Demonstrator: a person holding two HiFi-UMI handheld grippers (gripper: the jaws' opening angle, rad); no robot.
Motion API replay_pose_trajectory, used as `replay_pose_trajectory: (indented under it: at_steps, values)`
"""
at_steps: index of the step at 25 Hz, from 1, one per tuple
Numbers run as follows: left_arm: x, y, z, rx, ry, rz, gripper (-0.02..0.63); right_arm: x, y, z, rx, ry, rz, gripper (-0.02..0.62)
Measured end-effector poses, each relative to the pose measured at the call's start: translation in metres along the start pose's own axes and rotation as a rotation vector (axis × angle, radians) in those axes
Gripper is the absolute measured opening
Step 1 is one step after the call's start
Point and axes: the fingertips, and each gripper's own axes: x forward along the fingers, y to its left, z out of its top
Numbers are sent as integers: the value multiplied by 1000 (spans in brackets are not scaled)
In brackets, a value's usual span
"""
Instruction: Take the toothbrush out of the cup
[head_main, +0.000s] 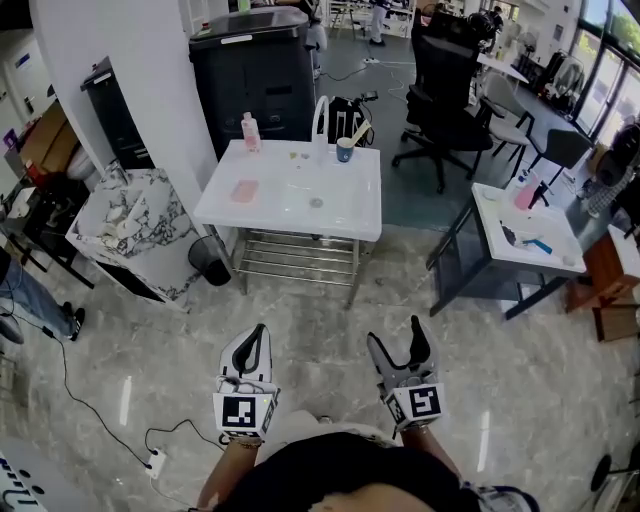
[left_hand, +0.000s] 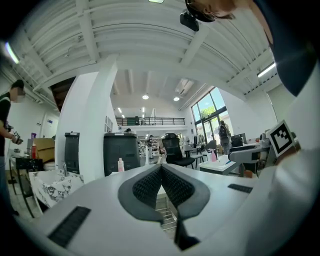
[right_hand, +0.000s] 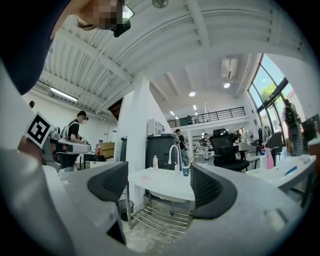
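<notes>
Toothbrush (head_main: 358, 131), pale-handled, in dark blue cup (head_main: 345, 150) on white tabletop (head_main: 300, 205), 12 o'clock, well apart. Approach step, I judge: left claw (head_main: 261, 332) clenched, empty; right claw (head_main: 395, 335) released. Next: close in, pinch handle.

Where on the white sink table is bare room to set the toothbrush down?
Bare: the front right of the sink table, between the cup and the front edge. Crowded: the back rim, with pink bottle, faucet and cup.

Open-plan lab: office chairs (head_main: 445, 85), freestanding sink stands (head_main: 350, 215), mezzanine (left_hand: 145, 120).
</notes>
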Motion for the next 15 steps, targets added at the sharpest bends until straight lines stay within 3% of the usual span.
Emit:
replay_pose_trajectory:
  at_steps: [10, 15]
  values:
    - [20, -2, -22, -12, 50, 31, 2, 37, -33, 3, -33, -29, 26, 373]
    - [52, 15, -30, -10, 50, 38, 2, 70, -40, -13, -35, 7, 47, 373]
